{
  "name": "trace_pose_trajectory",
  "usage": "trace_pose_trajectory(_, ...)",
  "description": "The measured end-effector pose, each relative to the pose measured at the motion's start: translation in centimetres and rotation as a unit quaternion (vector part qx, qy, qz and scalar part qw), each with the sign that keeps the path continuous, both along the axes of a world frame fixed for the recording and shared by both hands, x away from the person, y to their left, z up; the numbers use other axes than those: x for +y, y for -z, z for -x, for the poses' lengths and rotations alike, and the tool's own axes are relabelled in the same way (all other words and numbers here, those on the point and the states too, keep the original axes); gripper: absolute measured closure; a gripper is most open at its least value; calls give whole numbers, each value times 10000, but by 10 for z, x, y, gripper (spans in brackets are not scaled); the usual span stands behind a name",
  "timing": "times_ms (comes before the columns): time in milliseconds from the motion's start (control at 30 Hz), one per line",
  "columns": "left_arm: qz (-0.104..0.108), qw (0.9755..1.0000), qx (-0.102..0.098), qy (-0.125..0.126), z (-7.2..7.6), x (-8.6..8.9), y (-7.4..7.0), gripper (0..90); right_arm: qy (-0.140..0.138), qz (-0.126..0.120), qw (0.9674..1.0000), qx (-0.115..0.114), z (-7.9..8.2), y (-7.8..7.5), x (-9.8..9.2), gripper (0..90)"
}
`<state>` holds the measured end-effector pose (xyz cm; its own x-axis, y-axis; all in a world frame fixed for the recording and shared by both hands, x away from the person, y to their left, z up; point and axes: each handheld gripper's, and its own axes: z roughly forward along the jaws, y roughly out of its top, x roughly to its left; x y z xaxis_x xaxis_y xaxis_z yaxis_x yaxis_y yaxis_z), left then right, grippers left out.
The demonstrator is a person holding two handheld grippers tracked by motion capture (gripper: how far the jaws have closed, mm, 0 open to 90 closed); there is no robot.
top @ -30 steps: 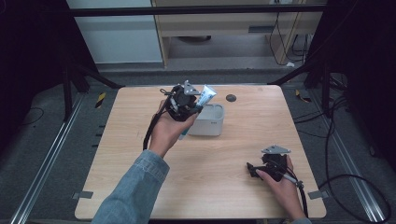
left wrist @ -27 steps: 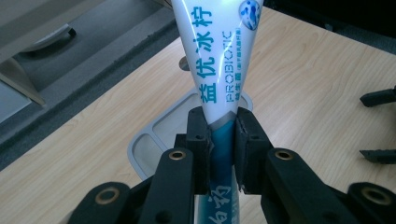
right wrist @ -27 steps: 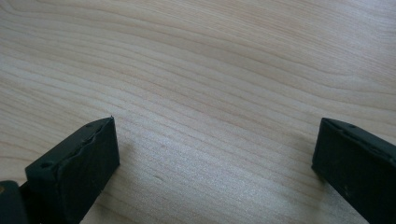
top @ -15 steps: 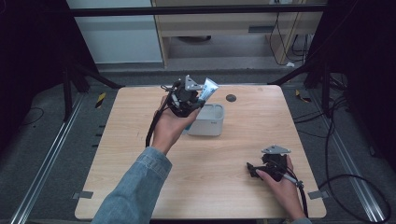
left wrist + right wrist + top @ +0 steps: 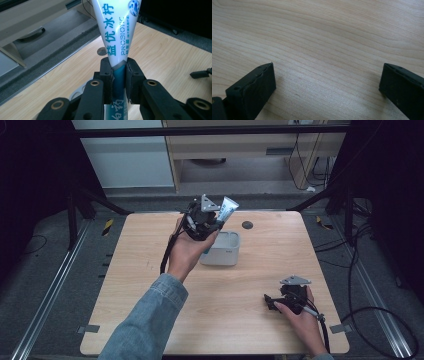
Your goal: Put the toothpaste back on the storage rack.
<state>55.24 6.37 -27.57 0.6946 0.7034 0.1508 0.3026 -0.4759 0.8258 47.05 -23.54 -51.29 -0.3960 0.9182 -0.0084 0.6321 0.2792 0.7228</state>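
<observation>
- Lifting clear of the white bin (image 5: 225, 256), my left gripper (image 5: 216, 217) now carries the toothpaste tube (image 5: 227, 210) higher, jaws pinching it
- placing remains; right gripper (image 5: 270, 301) rests spread on the table (image 5: 125, 265)

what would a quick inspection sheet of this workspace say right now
surface: light wooden table, dark round hole near its far edge
job's things: white and teal tube held up over the white box
clutter: nothing seen
grippers: left gripper shut on the tube; right gripper open, low over bare wood
cables: black cable hangs from the left gripper
surroundings: grey floor, cabinets beyond the table
</observation>
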Motion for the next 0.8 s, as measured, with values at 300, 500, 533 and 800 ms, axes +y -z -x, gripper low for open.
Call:
trace_pose_trajectory(300, 1, 10000, 0, -84, -12, -7, -2, 777, -14, -13, 10000, 14, 0, 0, 0, 8)
trace_pose_trajectory(500, 5, 9999, -121, -107, -18, -8, -3, 777, -13, -24, 10000, 16, 0, 0, 0, 8)
trace_pose_trajectory(533, -36, 9999, -96, -94, -20, -9, -2, 778, -12, -23, 10000, 17, 0, 0, 0, 8)
trace_pose_trajectory(800, 9, 9999, -106, -74, -28, -13, 3, 778, -20, -2, 10000, 5, 0, 0, 0, 8)
